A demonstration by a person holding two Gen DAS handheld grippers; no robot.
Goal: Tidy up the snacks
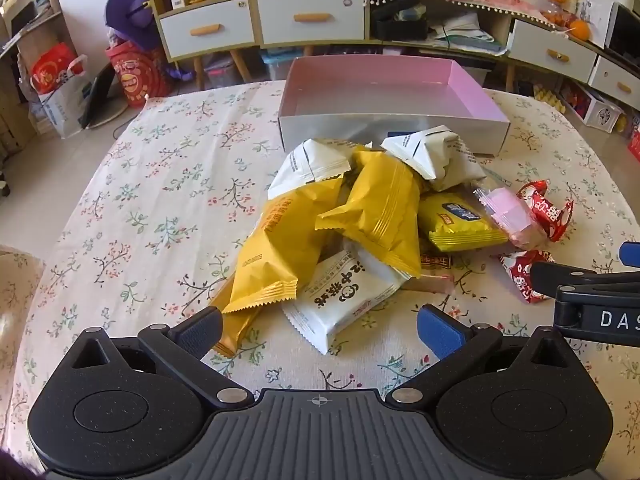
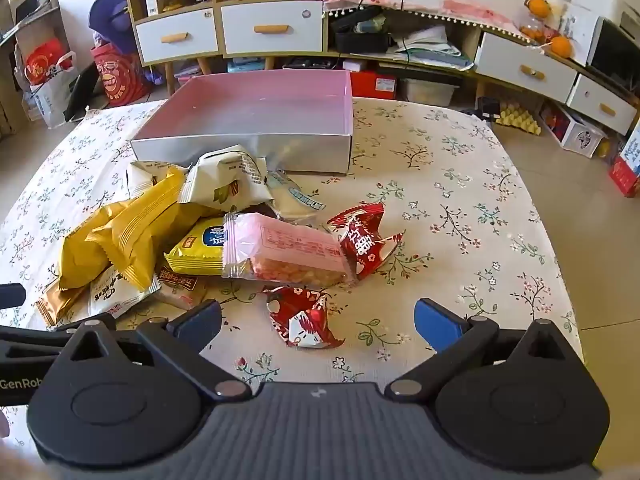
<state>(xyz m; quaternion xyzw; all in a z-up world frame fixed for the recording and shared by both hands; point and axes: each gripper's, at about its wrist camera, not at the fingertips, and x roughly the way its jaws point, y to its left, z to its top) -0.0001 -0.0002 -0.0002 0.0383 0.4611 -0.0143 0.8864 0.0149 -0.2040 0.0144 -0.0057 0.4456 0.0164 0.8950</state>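
Box [image 1: 394, 130] without contents, snacks [image 1: 360, 216] beside

One open box [image 2: 248, 148] with a pink inside stands on the desk [image 2: 460, 208]. In front of the box lies a pile of snacks: two large yellow packets [image 1: 376, 208], three white packets [image 1: 344, 292], one small yellow packet [image 2: 196, 250] with a blue label, one pink-topped clear packet [image 2: 288, 248], and two red wrapped sweets [image 2: 302, 318]. More may lie hidden beneath.
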